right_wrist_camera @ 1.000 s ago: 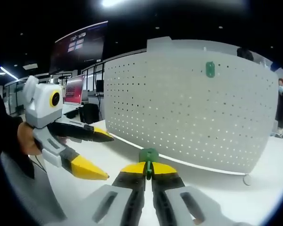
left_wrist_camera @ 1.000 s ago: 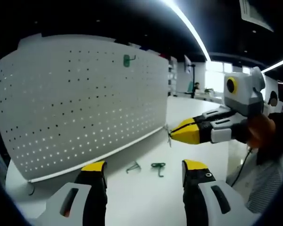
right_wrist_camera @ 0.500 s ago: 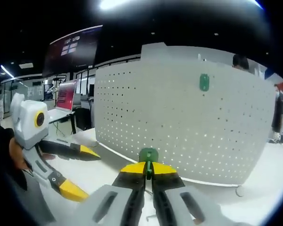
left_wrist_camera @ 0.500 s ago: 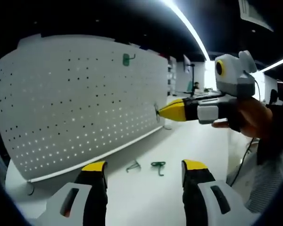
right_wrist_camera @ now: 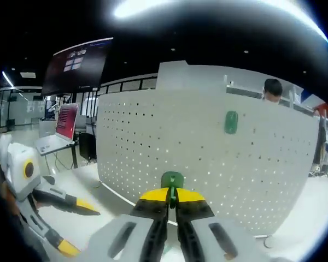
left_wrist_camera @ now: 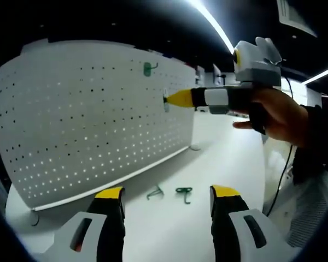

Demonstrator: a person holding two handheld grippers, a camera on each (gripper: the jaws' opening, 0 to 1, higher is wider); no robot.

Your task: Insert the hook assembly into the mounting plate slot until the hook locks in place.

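Gripping a green hook (right_wrist_camera: 172, 179), the right gripper (left_wrist_camera: 172, 99) has risen to the pegboard (left_wrist_camera: 87, 120); left gripper (left_wrist_camera: 167, 194) jaws gape.

An open office: desks with monitors (right_wrist_camera: 66, 117), glass partitions, ceiling strip lights (left_wrist_camera: 216, 24).

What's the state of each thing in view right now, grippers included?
right gripper: shut on a green hook, tip at the pegboard face.
held green hook: pinched between the jaws, not yet seated.
left gripper: open, holding nothing.
pegboard: upright on the table.
mounted green hook: hanging high on the pegboard.
two loose green hooks: lying on the table.
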